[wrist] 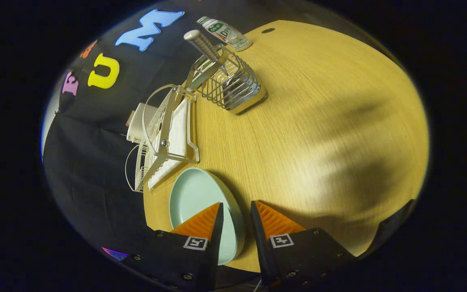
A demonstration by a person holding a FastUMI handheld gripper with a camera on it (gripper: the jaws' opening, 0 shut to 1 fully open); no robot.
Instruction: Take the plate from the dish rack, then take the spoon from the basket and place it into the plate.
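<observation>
Gripping the plate [195,198] rim, I think, gripper [235,215] half-closed over it beside the rack [164,138] on the table [318,121]; thin bite could slip, spoon [201,42] waits in basket [233,87].

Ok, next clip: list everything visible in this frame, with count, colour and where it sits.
plate: one, pale mint green, on the table, its rim between the fingers, beside the dish rack.
dish rack: one, white wire, beyond the plate at the table's edge by the cloth wall.
basket: one, silver wire, beyond the rack.
spoon: one, silvery handle sticking up out of the basket.
bottle: one, clear with a green label, beyond the basket.
table: one, light wood.
white block: one, behind the rack; cannot tell what it is.
gripper: one, fingers apart astride the plate's rim, not pressing.
</observation>
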